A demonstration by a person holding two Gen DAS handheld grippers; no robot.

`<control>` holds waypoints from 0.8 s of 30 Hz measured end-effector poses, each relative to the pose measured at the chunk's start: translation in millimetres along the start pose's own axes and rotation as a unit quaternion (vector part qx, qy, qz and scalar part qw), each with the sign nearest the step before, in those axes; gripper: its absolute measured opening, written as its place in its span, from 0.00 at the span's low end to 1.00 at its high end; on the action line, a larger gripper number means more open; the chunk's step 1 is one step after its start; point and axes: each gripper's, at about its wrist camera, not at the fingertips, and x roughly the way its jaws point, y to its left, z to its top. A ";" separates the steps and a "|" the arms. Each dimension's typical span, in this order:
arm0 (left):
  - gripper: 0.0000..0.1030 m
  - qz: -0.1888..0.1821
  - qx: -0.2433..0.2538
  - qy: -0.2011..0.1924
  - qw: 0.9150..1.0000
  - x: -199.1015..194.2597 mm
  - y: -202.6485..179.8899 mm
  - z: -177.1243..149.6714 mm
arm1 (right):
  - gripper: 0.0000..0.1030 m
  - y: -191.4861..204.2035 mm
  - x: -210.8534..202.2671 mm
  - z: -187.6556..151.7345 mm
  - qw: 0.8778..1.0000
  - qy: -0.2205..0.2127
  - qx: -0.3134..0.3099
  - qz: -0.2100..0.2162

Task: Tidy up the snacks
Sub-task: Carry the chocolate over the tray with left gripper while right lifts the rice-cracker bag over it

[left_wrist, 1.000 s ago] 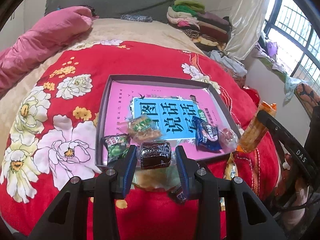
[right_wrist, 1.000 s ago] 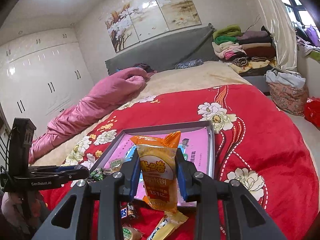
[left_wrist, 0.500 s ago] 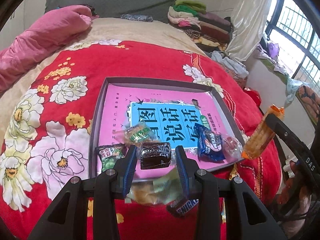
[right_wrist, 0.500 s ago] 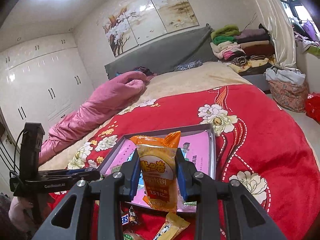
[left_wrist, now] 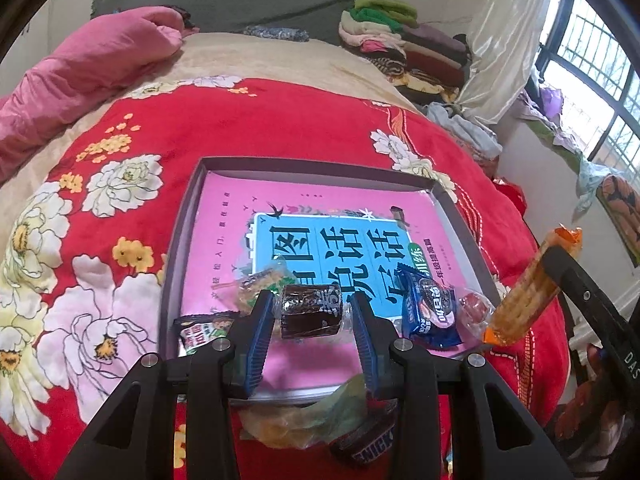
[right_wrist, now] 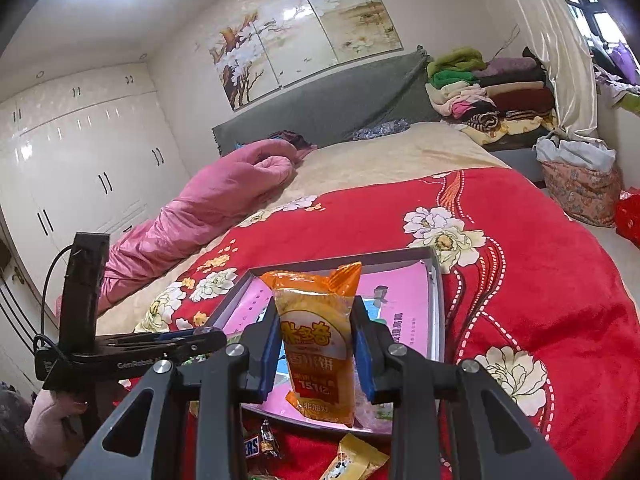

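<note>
My left gripper (left_wrist: 312,318) is shut on a dark brown wrapped snack (left_wrist: 311,311), held over the near part of a grey tray (left_wrist: 460,220) lined with a pink and blue book cover. In the tray lie a green packet (left_wrist: 202,330), a clear yellow-green candy (left_wrist: 260,282), a blue cookie packet (left_wrist: 430,312) and a clear red candy (left_wrist: 474,308). My right gripper (right_wrist: 317,346) is shut on an orange cracker packet (right_wrist: 316,344), upright above the tray's near edge (right_wrist: 436,312); the packet also shows in the left wrist view (left_wrist: 528,292) at the tray's right corner.
The tray sits on a red floral blanket (left_wrist: 248,120) on a bed. Loose snacks lie on the blanket before the tray: a Snickers bar (left_wrist: 368,440), a yellowish packet (left_wrist: 296,424), a yellow wrapper (right_wrist: 354,458). A pink quilt (left_wrist: 80,64) lies far left; folded clothes (left_wrist: 392,32) stack at the headboard.
My left gripper has moved forward with the brown snack, from the tray's near rim to over the tray floor. The right gripper has risen and moved a little forward with the orange packet.
</note>
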 end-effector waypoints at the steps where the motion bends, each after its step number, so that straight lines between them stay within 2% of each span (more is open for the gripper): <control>1: 0.39 0.000 0.001 0.001 1.000 1.5 -1.1 -0.2 | 0.32 -0.2 0.7 -0.1 1.000 0.000 -0.001 0.000; 14: 0.39 -0.001 0.016 0.025 1.000 25.1 -11.6 -5.0 | 0.32 7.8 13.9 -3.4 1.000 0.004 -0.017 -0.002; 24: 0.39 0.007 0.038 0.029 0.999 29.3 -18.5 -8.6 | 0.32 10.6 27.9 -6.7 1.000 0.013 -0.022 -0.006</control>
